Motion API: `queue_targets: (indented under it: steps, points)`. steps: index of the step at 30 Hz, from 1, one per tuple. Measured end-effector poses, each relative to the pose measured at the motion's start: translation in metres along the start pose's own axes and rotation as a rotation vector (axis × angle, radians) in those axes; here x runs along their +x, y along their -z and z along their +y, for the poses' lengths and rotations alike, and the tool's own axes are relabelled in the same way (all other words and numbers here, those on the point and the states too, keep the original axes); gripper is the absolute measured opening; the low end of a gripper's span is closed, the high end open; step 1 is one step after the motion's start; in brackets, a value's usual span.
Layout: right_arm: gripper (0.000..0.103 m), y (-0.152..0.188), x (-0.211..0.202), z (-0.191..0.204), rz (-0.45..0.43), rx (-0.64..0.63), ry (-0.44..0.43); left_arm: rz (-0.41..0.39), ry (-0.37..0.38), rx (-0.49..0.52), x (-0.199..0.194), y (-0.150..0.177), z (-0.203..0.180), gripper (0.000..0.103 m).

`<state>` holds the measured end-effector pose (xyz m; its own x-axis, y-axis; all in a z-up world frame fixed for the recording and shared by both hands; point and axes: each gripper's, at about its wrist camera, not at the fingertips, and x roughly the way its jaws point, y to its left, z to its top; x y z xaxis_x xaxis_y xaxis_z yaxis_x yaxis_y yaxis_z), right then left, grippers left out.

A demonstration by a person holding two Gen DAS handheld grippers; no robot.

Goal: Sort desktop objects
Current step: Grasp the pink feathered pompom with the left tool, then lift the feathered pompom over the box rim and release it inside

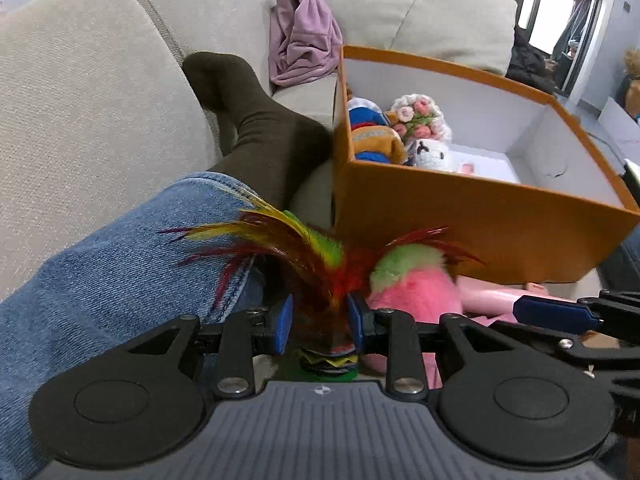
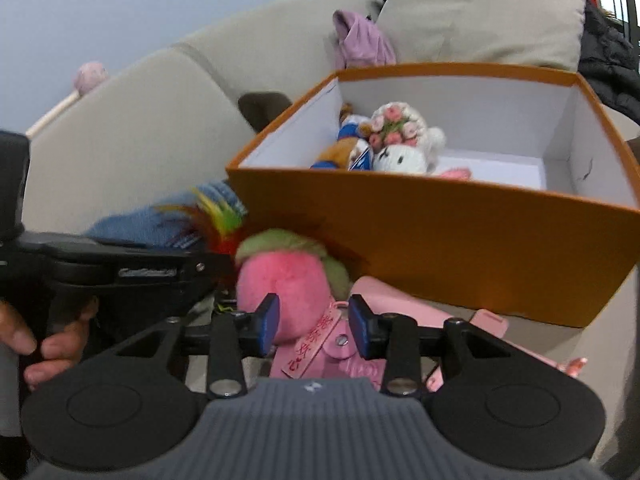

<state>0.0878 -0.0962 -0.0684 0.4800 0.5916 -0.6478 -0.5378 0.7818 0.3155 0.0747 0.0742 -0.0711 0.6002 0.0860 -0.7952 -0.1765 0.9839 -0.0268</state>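
Note:
My left gripper (image 1: 320, 322) is shut on the stem of a feather shuttlecock (image 1: 316, 264). Its red, yellow and green feathers fan out ahead, and its layered base (image 1: 329, 360) sits just behind the pads. To the right of it lies a pink plush ball with a green top (image 1: 416, 292). My right gripper (image 2: 314, 326) stands open over that plush ball (image 2: 284, 280). A pink tag (image 2: 310, 340) and a pink pouch (image 2: 400, 300) lie between and under its fingers, and neither pad presses on anything. An orange box (image 2: 460, 232) stands just beyond.
The box's white inside (image 1: 480, 120) holds a crocheted white toy with a flower hat (image 1: 424, 128) and a blue-and-brown doll (image 1: 372, 132). A person's jeans leg (image 1: 120, 280) and dark sock (image 1: 256, 120) rest on a beige sofa (image 1: 80, 100). A purple cloth (image 1: 300, 36) lies behind.

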Motion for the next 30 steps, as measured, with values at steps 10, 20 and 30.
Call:
queue_targets:
  steps: [10, 20, 30]
  points:
    - [0.056, -0.010, 0.043, 0.011, 0.071, -0.096, -0.035, 0.020, 0.052, -0.078, 0.025, -0.012, 0.001, 0.034]
    - [0.044, -0.024, 0.073, 0.005, 0.082, -0.078, -0.071, 0.089, 0.101, -0.177, 0.051, -0.016, 0.011, 0.025]
    - [0.035, -0.019, 0.066, 0.005, 0.048, -0.088, -0.059, 0.064, 0.093, -0.219, 0.028, -0.004, 0.024, 0.011]
